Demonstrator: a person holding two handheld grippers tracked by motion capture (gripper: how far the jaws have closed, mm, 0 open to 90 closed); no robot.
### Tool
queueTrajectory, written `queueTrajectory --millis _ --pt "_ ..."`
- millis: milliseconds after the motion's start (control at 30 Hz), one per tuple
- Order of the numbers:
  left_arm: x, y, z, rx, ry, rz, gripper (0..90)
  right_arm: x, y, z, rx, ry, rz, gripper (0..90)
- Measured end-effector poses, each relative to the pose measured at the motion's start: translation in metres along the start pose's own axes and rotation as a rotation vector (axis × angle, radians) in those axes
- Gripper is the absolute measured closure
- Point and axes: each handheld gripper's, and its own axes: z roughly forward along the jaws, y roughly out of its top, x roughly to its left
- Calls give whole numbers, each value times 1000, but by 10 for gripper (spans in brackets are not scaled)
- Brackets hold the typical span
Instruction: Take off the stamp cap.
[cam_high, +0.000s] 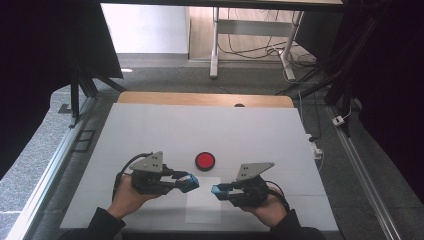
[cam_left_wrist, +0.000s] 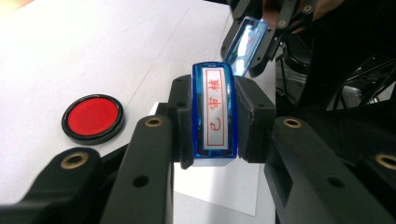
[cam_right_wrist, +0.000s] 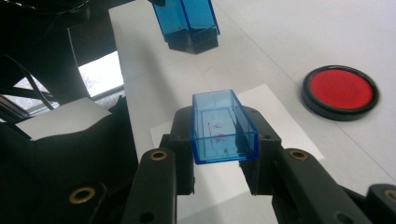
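Left tongs (cam_left_wrist: 212, 121) are clamped on the blue translucent plastic rectangular stamp body (cam_left_wrist: 213, 114), its white label with red characters facing the left gripper view. Right tongs (cam_right_wrist: 219, 135) are clamped on the matching blue translucent plastic cap (cam_right_wrist: 223, 127), hollow, open end pointing away from the hand. Both parts are held in the air just above the white paper sheet (cam_high: 202, 200) on the white tabletop (cam_high: 150, 130), near each other but apart. The round black-rimmed red ink pad (cam_high: 205, 160) sits just beyond the sheet, between the two hands.

Risks from here, as judgement:
- Stamp is gripped on its smooth side walls. Pressing it into the pad or onto the paper could let it slide up between the pads or tilt, giving a partial print.
- Ink pad is small and looks unsecured. An off-centre press could tip or push it.
- Paper looks loose on the tabletop. Any sideways drag at contact could shift it and smear the mark.
- Cap is thin-walled. Squeezing harder could flex it or make it pop out.
- The two grippers are close. A reach toward the pad could clip the cap.
- Recapping would need close alignment. Any skew could jam the cap on the rim.
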Motion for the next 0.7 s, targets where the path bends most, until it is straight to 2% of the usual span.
queueTrajectory --millis 133,300,533,700 --pt "2 -1 -3 2 13 -11 703 0 -4 -11 -30 -13 -11 687" --pt "4 -2 -5 -2 29 -28 704 -1 -8 -23 -68 -55 7 687" --pt "4 -2 -4 10 42 -42 704 -3 -15 -35 -77 -129 40 687" --pt "4 -2 -3 26 53 -44 704 -2 -19 -42 -55 -193 52 687"
